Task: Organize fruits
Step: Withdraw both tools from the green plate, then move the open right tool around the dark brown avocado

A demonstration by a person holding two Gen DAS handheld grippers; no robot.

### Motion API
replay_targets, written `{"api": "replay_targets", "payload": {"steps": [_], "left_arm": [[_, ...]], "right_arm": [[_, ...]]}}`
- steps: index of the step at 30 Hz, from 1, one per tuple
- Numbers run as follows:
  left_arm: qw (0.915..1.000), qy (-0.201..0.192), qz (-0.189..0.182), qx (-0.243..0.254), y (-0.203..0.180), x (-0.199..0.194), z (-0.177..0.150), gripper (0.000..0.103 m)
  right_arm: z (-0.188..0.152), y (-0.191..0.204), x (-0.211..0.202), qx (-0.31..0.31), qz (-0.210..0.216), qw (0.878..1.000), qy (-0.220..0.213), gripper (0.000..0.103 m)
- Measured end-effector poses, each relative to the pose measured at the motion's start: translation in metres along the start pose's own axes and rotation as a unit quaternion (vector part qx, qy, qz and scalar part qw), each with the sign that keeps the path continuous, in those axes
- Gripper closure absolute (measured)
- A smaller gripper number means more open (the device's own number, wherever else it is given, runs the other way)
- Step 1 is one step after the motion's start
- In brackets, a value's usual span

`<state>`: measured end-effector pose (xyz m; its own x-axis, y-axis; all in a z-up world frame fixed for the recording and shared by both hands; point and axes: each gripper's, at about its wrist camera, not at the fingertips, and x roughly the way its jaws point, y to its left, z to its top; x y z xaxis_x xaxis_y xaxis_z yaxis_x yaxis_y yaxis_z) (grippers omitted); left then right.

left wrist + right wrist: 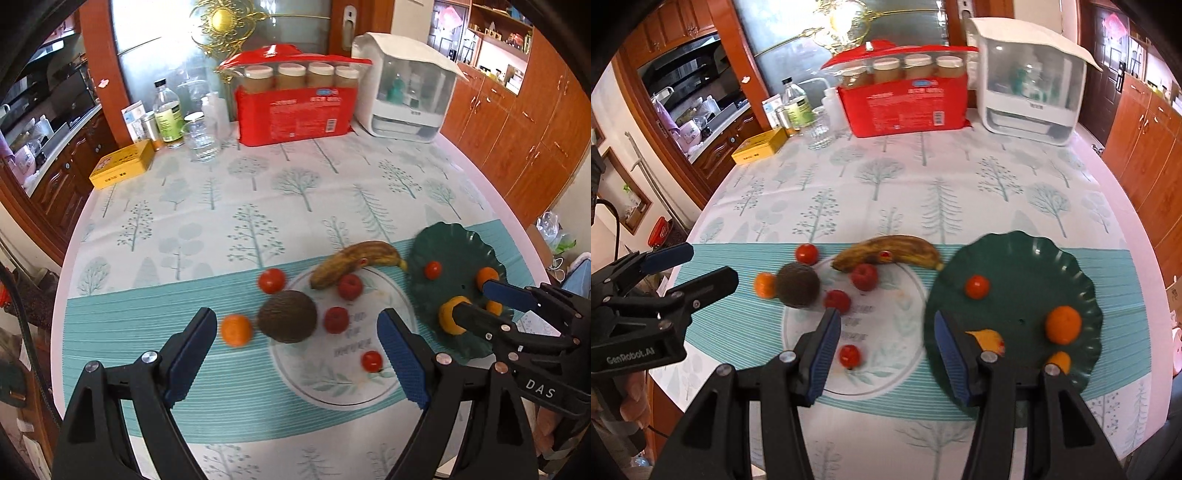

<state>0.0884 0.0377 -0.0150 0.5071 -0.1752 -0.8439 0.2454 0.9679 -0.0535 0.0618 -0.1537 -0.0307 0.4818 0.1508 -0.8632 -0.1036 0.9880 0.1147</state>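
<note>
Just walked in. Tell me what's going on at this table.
A person with a hand-held gripper in each hand is sorting fruit onto the green plate. A tomato and an orange already lie on it. The banana, avocado and other small fruit remain on the tablecloth. Both grippers hover empty.

Both claws tilted down: left claw [297,354] wide open, right claw [886,354] half-open, empty.

Two black plastic handheld grippers, left [297,354] and right [884,354], each with blue ribbed finger pads [404,365] and silver screws [149,357]; white lettering marks both bodies.
</note>
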Motion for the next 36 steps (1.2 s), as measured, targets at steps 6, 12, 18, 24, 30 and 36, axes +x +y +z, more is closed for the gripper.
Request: {"api": "replay_targets", "payload": {"steps": [6,12,18,24,30,36], "left_arm": [[1.0000,-0.001,0.001,-0.009,0.044,0.006,-0.007,0.015],[0.9996,0.019,0.000,-0.020,0.084,0.024,-0.023,0.015],[0.9992,0.039,-0.007,-0.012,0.104,0.048,-0.038,0.015],[0.9985,0.048,-0.027,0.006,0.108,0.070,-0.043,0.015],[0.9970,0.062,-0.038,0.025,0.103,0.095,-0.042,0.015],[0.9947,0.084,-0.053,0.026,0.098,0.116,-0.041,0.019]], "right_arm": [[0.005,0.037,0.014,-0.007,-0.003,1.000,0.009,0.050],[0.008,0.063,0.038,-0.001,0.006,1.000,0.030,0.050],[0.010,0.078,0.067,0.018,0.030,0.998,0.054,0.050],[0.015,0.084,0.092,0.032,0.042,0.996,0.067,0.049],[0.022,0.085,0.112,0.031,0.041,0.996,0.075,0.049],[0.027,0.090,0.133,0.011,0.041,0.995,0.087,0.048]]}}
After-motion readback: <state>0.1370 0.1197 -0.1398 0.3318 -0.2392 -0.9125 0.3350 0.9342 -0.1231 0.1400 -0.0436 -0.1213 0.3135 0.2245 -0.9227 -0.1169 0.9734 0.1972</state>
